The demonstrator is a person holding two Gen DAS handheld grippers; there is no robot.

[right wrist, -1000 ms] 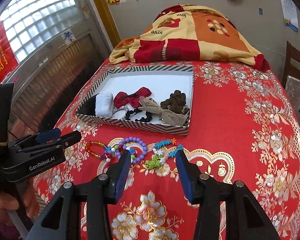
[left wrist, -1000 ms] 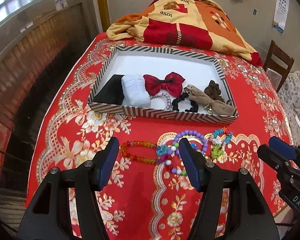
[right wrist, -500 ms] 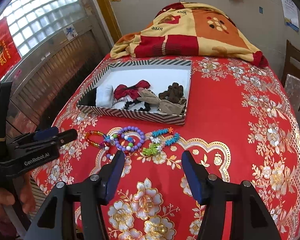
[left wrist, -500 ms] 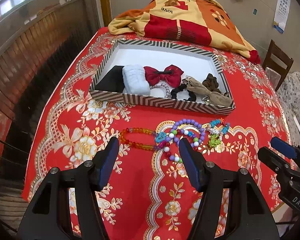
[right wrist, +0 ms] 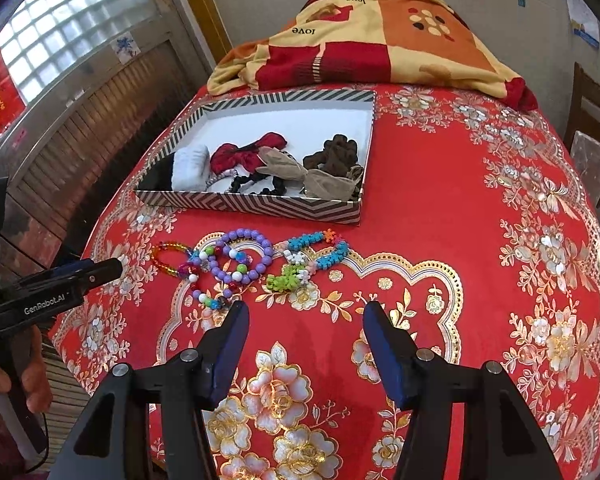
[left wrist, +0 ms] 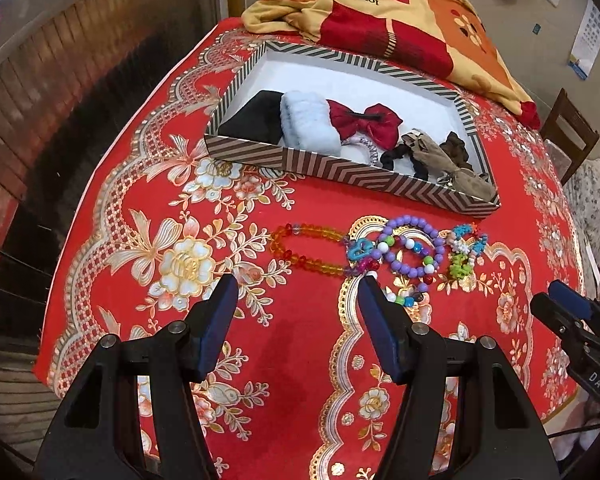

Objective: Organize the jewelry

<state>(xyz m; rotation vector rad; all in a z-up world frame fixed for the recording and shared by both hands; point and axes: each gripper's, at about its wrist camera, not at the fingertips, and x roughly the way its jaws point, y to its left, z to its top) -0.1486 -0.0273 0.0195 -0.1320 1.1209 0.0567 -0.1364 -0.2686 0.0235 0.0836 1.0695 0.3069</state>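
Bracelets (left wrist: 410, 246) lie tangled, touching; I risk lifting several at once. Left gripper (left wrist: 294, 304) and right gripper (right wrist: 304, 328) both spread, empty.

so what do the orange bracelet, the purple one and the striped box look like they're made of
Orange bracelet: clear faceted beads, glass or acrylic; light passes through them. Purple bracelet: opaque round beads, probably plastic, with a soft sheen. Striped box: looks like printed cardboard, matte, with thin straight walls.

Blanket (right wrist: 380, 40) reads "love"; left gripper (right wrist: 100, 270) "GenRobot.AI".
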